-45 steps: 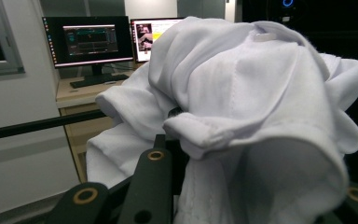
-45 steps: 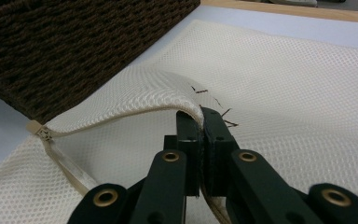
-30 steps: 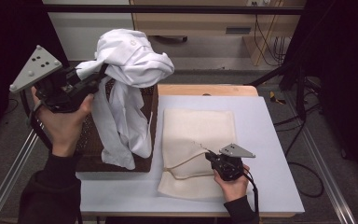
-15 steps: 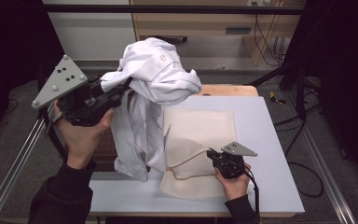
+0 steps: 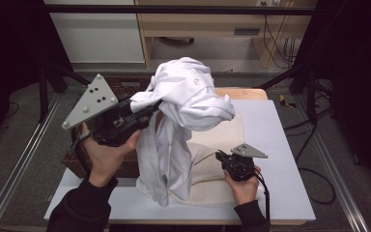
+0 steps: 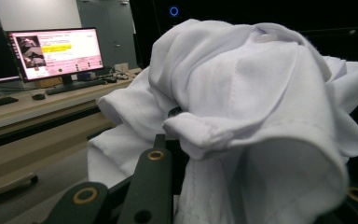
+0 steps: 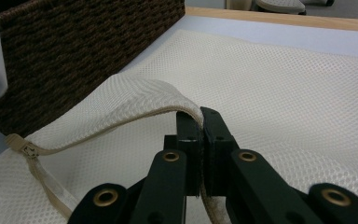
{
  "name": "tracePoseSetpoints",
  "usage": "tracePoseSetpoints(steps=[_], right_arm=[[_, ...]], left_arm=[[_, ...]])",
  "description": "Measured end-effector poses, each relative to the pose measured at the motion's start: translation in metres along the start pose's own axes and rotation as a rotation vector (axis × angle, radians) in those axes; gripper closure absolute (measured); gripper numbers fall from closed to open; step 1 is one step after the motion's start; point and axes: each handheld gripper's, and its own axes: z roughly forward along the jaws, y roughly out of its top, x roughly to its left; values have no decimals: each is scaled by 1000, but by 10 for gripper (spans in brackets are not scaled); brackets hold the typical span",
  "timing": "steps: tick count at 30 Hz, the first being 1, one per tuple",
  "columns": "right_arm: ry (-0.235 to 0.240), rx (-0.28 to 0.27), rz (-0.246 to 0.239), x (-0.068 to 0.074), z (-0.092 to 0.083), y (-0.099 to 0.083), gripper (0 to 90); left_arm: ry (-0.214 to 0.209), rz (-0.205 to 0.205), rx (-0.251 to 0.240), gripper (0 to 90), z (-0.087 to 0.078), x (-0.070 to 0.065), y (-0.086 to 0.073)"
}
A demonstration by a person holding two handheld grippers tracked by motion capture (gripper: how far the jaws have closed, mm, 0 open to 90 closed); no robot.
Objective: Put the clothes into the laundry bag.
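White shirt (image 5: 183,116) is soft, floppy and light; left gripper (image 5: 147,110) pinches a bunched fold, right gripper (image 7: 201,122) clamps the mesh bag (image 7: 279,84) rim.

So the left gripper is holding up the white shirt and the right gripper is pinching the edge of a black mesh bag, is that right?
Not quite: the mesh bag is cream, not black, as the right gripper view shows. The left gripper does hold up the white shirt, and the right gripper pinches the bag's edge.
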Motion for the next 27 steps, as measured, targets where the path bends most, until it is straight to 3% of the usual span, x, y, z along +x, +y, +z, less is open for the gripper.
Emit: tracePoseSetpoints(steps=[13, 27], right_arm=[[-6, -4, 24, -9, 3, 1, 878], [-3, -15, 37, -13, 6, 3, 878]], left_arm=[[-106, -6, 24, 766, 3, -31, -31], [-178, -73, 101, 766, 4, -41, -86]])
